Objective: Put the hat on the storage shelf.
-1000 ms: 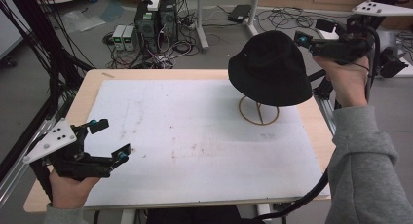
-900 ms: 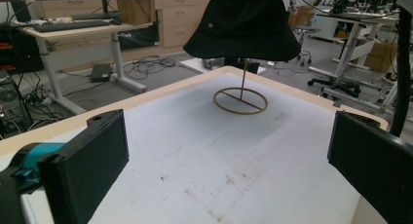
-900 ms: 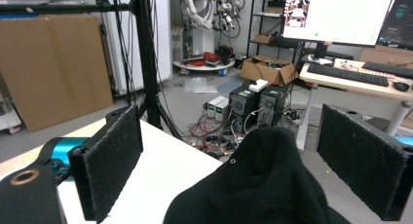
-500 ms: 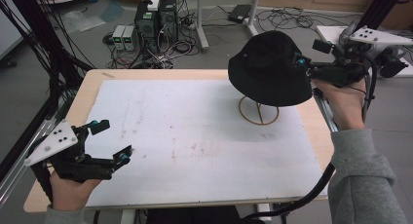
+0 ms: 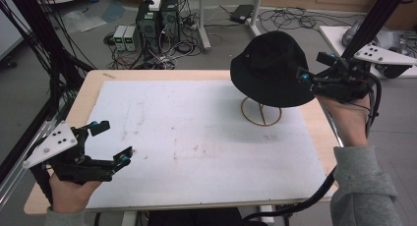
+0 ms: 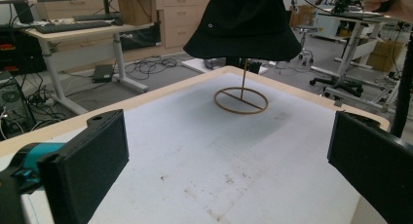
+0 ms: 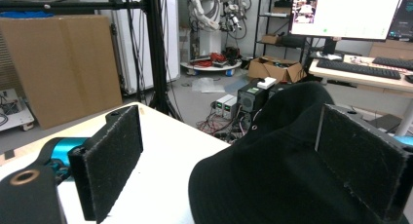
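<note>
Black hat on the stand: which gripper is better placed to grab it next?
Right. The right gripper is open at the black hat brim. The left gripper is also open but sits at the table's near left corner, well away from the stand.

Over the last second my right gripper (image 5: 314, 69) has dropped from above the far right corner and swung in toward the black fabric bucket hat (image 5: 272, 69) on its thin wooden ring-base stand (image 5: 261, 112). Its open jaws now sit at the hat's right brim, one over the cloth. My left gripper (image 5: 112, 142) has drifted only slightly at the near left edge.
</note>
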### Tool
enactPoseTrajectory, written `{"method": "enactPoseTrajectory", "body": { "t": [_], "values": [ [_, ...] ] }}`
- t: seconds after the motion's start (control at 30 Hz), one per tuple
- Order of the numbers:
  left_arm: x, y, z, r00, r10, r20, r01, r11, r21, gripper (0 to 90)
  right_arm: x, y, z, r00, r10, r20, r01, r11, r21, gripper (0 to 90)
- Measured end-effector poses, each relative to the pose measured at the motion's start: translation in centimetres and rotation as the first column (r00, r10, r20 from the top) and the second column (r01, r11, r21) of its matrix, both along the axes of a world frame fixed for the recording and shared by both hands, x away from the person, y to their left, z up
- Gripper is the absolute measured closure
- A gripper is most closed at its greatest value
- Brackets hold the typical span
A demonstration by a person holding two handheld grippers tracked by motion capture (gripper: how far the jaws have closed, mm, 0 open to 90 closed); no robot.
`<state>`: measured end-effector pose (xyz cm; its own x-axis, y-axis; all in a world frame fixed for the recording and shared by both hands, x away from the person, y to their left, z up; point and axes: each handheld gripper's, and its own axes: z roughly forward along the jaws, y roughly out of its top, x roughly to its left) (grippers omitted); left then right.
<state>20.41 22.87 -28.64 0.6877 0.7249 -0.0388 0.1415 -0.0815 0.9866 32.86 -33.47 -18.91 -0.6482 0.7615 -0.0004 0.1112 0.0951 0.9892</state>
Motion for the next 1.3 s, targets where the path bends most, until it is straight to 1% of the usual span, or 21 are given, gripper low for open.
{"method": "enactPoseTrajectory", "body": {
  "t": [0.1, 0.17, 0.27, 0.3, 0.37, 0.43, 0.47, 0.57, 0.6, 0.63, 0.67, 0.7, 0.83, 0.9, 1.07, 1.1, 1.13, 1.17, 1.2, 1.23, 1.3],
  "values": [
    [0.0, -0.1, 0.0, 1.0000, -0.001, 0.002, 0.001, 1.0000, 0.002, 1.7, -0.5, 0.1, -0.6, 0.9999, 0.013, -0.003, -0.013, 0.9999, -0.006, 9.2],
    [0.0, -0.1, 0.0, 1.0000, -0.001, 0.003, 0.001, 1.0000, 0.003, 1.7, -0.7, 0.2, -1.0, 0.9994, 0.030, -0.017, -0.030, 0.9995, -0.006, 9.2],
    [-0.1, -0.3, 0.0, 0.9999, -0.002, 0.013, 0.002, 1.0000, 0.004, 1.7, -1.0, 0.3, -1.8, 0.9971, 0.065, -0.039, -0.065, 0.9979, 0.001, 9.2],
    [-0.1, -0.3, 0.1, 0.9999, -0.002, 0.013, 0.002, 1.0000, 0.005, 1.7, -1.2, 0.4, -2.6, 0.9953, 0.087, -0.041, -0.088, 0.9960, -0.016, 9.2],
    [-0.1, -0.3, 0.1, 0.9999, -0.004, 0.013, 0.003, 1.0000, 0.003, 1.7, -1.3, 0.5, -2.8, 0.9952, 0.086, -0.047, -0.087, 0.9961, -0.016, 9.2],
    [-0.1, -0.3, 0.1, 0.9999, -0.005, 0.011, 0.005, 1.0000, 0.004, 1.7, -1.4, 0.5, -3.5, 0.9941, 0.093, -0.055, -0.094, 0.9954, -0.016, 9.2],
    [-0.1, -0.3, 0.1, 0.9999, -0.004, 0.010, 0.004, 1.0000, 0.004, 1.7, -1.6, 0.5, -3.9, 0.9937, 0.097, -0.057, -0.097, 0.9952, -0.005, 9.2],
    [0.0, -0.2, 0.0, 0.9999, -0.006, 0.009, 0.006, 1.0000, 0.002, 1.7, -2.0, 0.3, -4.7, 0.9929, 0.108, -0.051, -0.107, 0.9942, 0.012, 9.2],
    [0.0, -0.2, 0.0, 0.9999, -0.006, 0.010, 0.006, 1.0000, 0.003, 1.7, -2.3, 0.2, -5.3, 0.9935, 0.102, -0.051, -0.101, 0.9947, 0.018, 9.2],
    [0.0, -0.2, 0.0, 0.9999, -0.006, 0.009, 0.006, 1.0000, 0.003, 1.7, -2.3, 0.2, -5.3, 0.9935, 0.102, -0.051, -0.101, 0.9947, 0.018, 9.2],
    [0.0, -0.2, 0.0, 0.9999, -0.006, 0.008, 0.006, 1.0000, 0.003, 1.7, -2.5, 0.1, -5.7, 0.9940, 0.101, -0.042, -0.101, 0.9948, 0.018, 9.2],
    [0.0, -0.2, 0.0, 1.0000, -0.005, 0.008, 0.005, 1.0000, 0.001, 1.7, -2.5, 0.1, -5.7, 0.9940, 0.101, -0.042, -0.101, 0.9948, 0.018, 9.2],
    [-0.1, 0.0, 0.1, 0.9999, -0.002, 0.012, 0.002, 1.0000, -0.001, 1.7, -2.9, 0.0, -6.5, 0.9947, 0.093, -0.044, -0.092, 0.9956, 0.014, 9.2],
    [-0.1, 0.1, 0.2, 0.9999, -0.001, 0.014, 0.001, 1.0000, 0.000, 1.7, -3.3, -0.1, -7.0, 0.9951, 0.094, -0.032, -0.094, 0.9956, 0.005, 9.2],
    [-0.2, 0.1, 0.2, 0.9999, 0.002, 0.015, -0.002, 1.0000, -0.002, 1.7, -3.8, 0.0, -7.7, 0.9945, 0.102, -0.025, -0.102, 0.9948, -0.002, 9.2],
    [-0.2, 0.1, 0.2, 0.9999, 0.003, 0.015, -0.003, 1.0000, 0.000, 1.7, -4.0, 0.1, -8.0, 0.9940, 0.108, -0.022, -0.108, 0.9942, -0.002, 9.2],
    [-0.1, 0.1, 0.2, 0.9999, 0.002, 0.015, -0.002, 1.0000, 0.000, 1.7, -4.0, 0.1, -8.0, 0.9940, 0.108, -0.022, -0.108, 0.9942, -0.002, 9.2],
    [-0.1, 0.1, 0.2, 0.9999, 0.002, 0.013, -0.002, 1.0000, 0.001, 1.7, -4.3, 0.2, -8.5, 0.9936, 0.111, -0.018, -0.111, 0.9938, 0.009, 9.2],
    [-0.1, 0.1, 0.2, 0.9999, 0.002, 0.013, -0.002, 1.0000, 0.000, 1.7, -4.3, 0.2, -8.5, 0.9936, 0.111, -0.018, -0.111, 0.9938, 0.009, 9.2],
    [-0.1, 0.1, 0.2, 0.9999, 0.003, 0.012, -0.003, 1.0000, -0.001, 1.7, -4.5, 0.3, -9.0, 0.9926, 0.121, -0.011, -0.121, 0.9925, 0.021, 9.2],
    [-0.1, 0.1, 0.1, 0.9999, 0.003, 0.012, -0.003, 1.0000, -0.002, 1.7, -4.6, 0.3, -9.1, 0.9921, 0.125, -0.012, -0.125, 0.9920, 0.019, 9.2]
  ]
}}
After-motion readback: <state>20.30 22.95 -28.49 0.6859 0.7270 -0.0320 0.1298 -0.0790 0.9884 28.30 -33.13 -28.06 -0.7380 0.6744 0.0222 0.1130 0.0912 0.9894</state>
